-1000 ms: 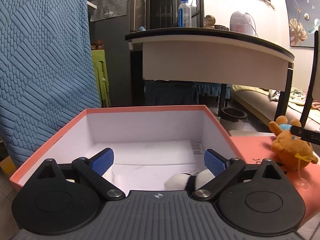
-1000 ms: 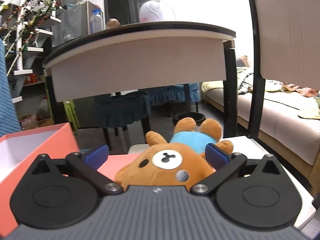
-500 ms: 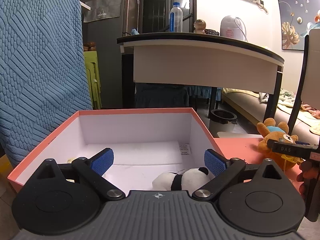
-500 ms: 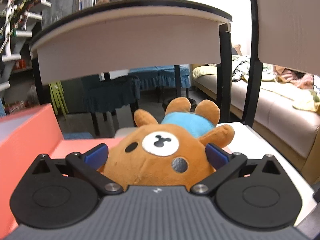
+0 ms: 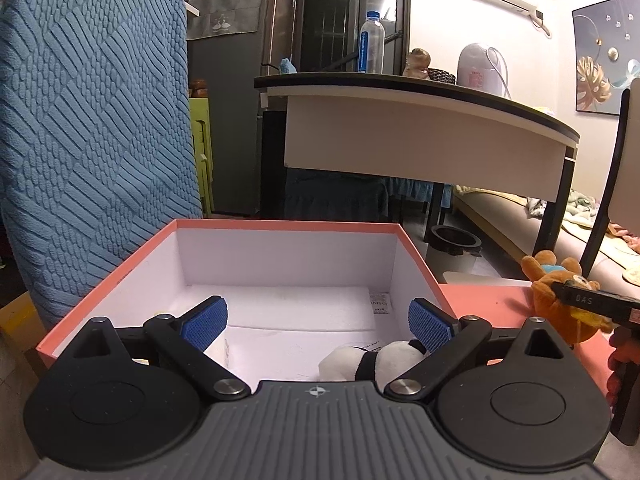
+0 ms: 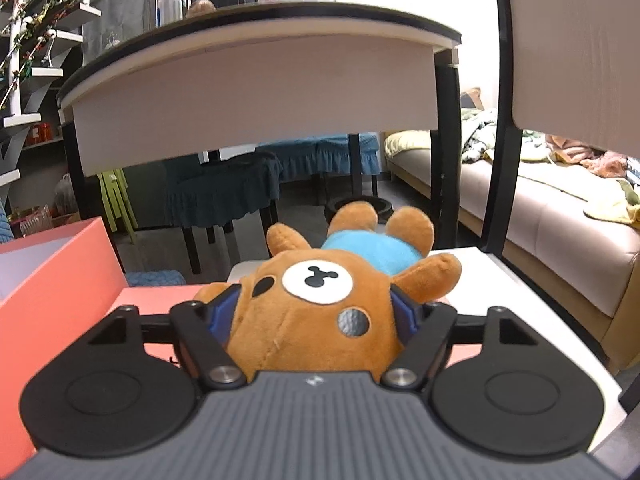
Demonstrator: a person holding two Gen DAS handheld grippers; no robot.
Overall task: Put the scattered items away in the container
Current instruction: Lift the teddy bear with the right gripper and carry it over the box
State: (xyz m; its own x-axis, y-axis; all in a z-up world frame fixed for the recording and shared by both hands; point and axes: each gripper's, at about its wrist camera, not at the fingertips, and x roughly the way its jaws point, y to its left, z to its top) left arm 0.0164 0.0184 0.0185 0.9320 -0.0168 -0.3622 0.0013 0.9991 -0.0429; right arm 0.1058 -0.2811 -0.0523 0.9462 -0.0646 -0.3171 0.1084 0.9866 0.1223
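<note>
A brown plush bear in a blue shirt lies on its back on the pink lid, head toward me. My right gripper is shut on the bear's head, a blue pad pressed into each side. The pink box with white inside stands to the left; its corner shows in the right wrist view. A small black-and-white plush panda lies on the box floor. My left gripper hangs open over the box, holding nothing. In the left wrist view the bear sits at the right behind the other gripper.
A blue textured chair back rises left of the box. A dark-topped table stands beyond, with a bottle on it. A beige sofa and a dark chair frame are on the right. A person's gloved hand is at the right edge.
My right gripper moved forward around the bear's head and closed on it. The left gripper drew back and rose slightly, showing more of the panda in the box.
</note>
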